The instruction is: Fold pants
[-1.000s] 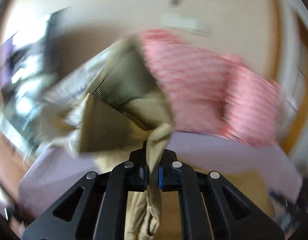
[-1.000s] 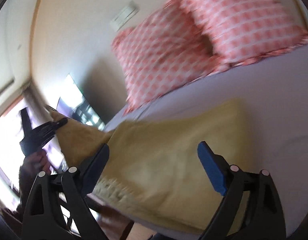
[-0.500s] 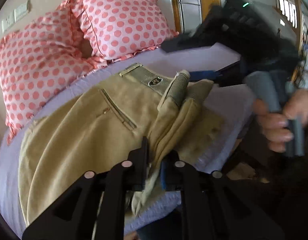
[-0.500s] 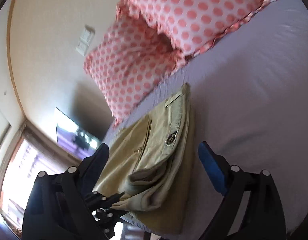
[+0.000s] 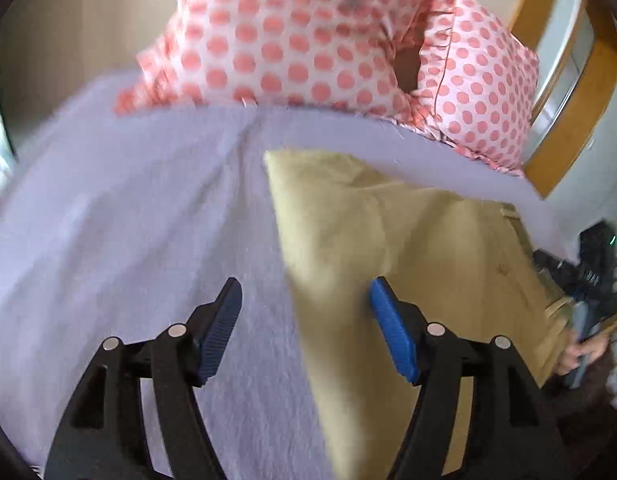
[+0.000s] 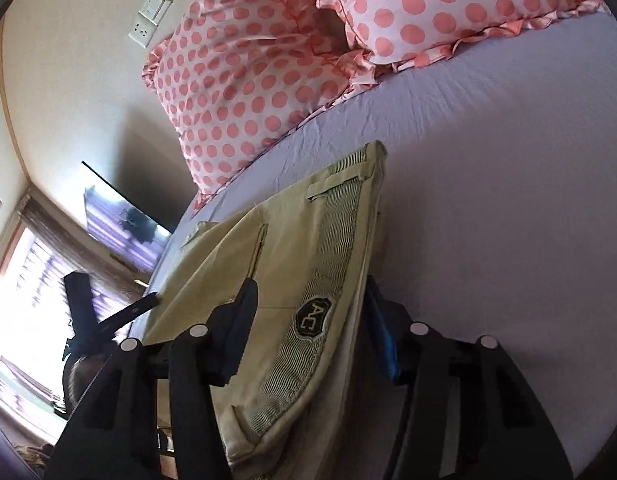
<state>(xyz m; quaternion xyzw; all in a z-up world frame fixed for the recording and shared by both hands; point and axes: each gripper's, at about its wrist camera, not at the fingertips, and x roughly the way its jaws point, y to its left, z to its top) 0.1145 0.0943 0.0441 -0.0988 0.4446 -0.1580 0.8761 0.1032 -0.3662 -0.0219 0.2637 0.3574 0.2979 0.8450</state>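
The khaki pants (image 5: 388, 248) lie folded on the lilac bed sheet (image 5: 128, 240). My left gripper (image 5: 304, 312) is open and empty, its jaws wide apart over the pants' left edge. In the right wrist view the pants' waistband (image 6: 332, 264) with its dark badge (image 6: 313, 316) lies between the jaws of my right gripper (image 6: 308, 320), which is open around the waistband end. The left gripper shows small at the left in the right wrist view (image 6: 108, 316). The right gripper shows at the far right in the left wrist view (image 5: 588, 284).
Two pink polka-dot pillows (image 5: 308, 40) lean against the wall at the head of the bed, also in the right wrist view (image 6: 268, 68). A wall socket (image 6: 150, 16) and a dark screen (image 6: 120, 220) are on the wall. A wooden door frame (image 5: 576, 92) stands at the right.
My left gripper has let go of the pants and opened wide. The pants now lie flat on the bed. My right gripper has moved down around the waistband end.
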